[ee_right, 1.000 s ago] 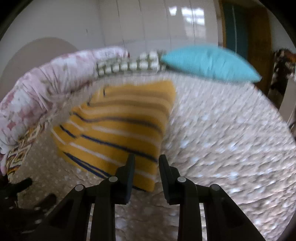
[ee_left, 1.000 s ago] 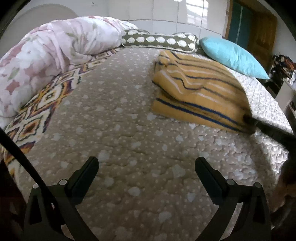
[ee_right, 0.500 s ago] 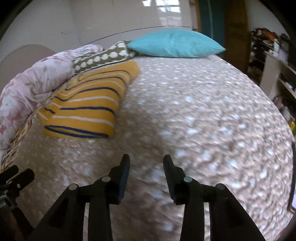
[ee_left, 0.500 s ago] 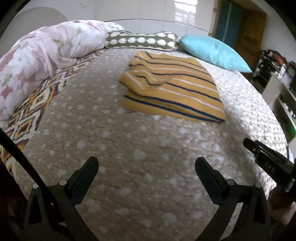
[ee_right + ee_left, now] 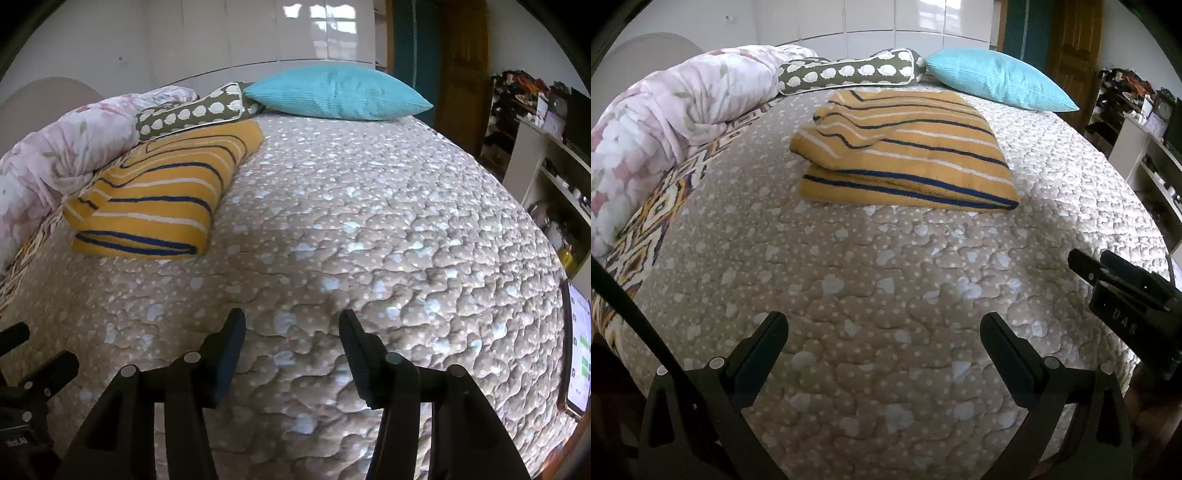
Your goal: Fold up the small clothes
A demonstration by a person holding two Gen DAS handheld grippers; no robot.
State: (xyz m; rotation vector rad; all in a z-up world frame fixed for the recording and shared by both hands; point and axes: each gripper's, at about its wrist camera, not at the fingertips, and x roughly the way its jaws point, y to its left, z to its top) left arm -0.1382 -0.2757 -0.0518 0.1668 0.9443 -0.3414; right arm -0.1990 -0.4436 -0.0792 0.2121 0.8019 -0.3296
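Bedroom w/ a quilted bed (image 5: pixel 886 295) filling both views; floral duvet (image 5: pixel 683 96) along the left edge, teal pillow (image 5: pixel 993 83) at the far end. Folded striped garment (image 5: pixel 905 151) lies flat on the quilt, well ahead of both grippers, nothing touching it. From the left gripper (image 5: pixel 882 332) it sits straight ahead, long axis running across the view, L to R. From the right gripper (image 5: pixel 291 332) it's far off to the upper left (image 5: pixel 155 195). Left gripper: wide, empty. Right gripper: jaws opening, about half apart, nothing between them. Looks like the left hand is better lined up w/ the garment; fold seems done.
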